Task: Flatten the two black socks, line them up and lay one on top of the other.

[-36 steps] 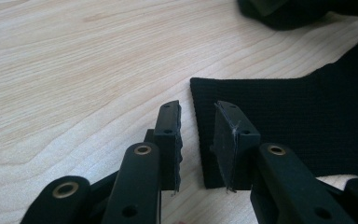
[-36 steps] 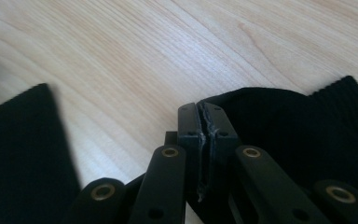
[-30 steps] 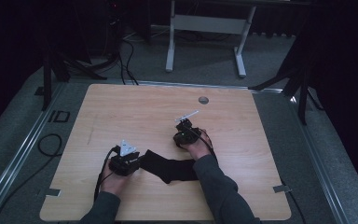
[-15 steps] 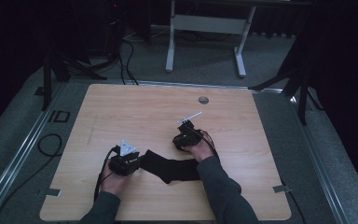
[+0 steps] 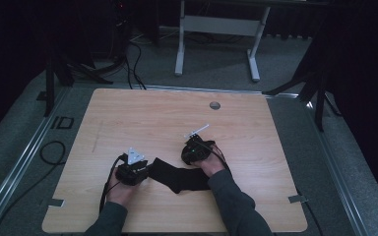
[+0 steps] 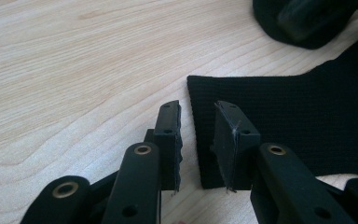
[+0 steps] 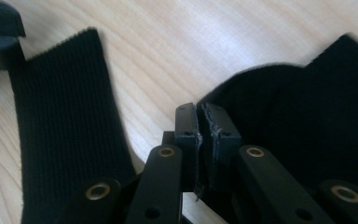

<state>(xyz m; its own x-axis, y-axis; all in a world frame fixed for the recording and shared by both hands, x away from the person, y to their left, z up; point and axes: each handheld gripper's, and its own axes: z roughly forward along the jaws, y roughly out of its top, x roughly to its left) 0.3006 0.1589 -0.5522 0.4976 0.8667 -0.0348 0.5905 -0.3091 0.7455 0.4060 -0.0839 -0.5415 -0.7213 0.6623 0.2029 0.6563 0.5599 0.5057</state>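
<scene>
Black knit sock (image 5: 177, 176) lies flat on the wooden table (image 5: 152, 113), near the front edge and roughly midway between left and right, with a hand at either end of it. At its left end sits the left gripper (image 6: 196, 140). In the left gripper view its jaws stand a little apart over the sock's ribbed cuff edge; one pad hangs over bare wood, the other over the fabric, and the straight cuff edge runs up through the gap. The pads do not press on the cloth, so nothing is held there. At the sock's right end the right gripper (image 7: 199, 122) rests where the foot part bunches up. In the right gripper view its jaws are nearly together, with a thin slit between the pads, and they have just been easing apart. A fold of black fabric rises right behind the tips; it may be caught between them, but dark cloth against dark pads makes that hard to settle. From above, the sock bends in a shallow L, its leg running left toward the left gripper and its foot tucked under the right hand (image 5: 207, 164)
</scene>
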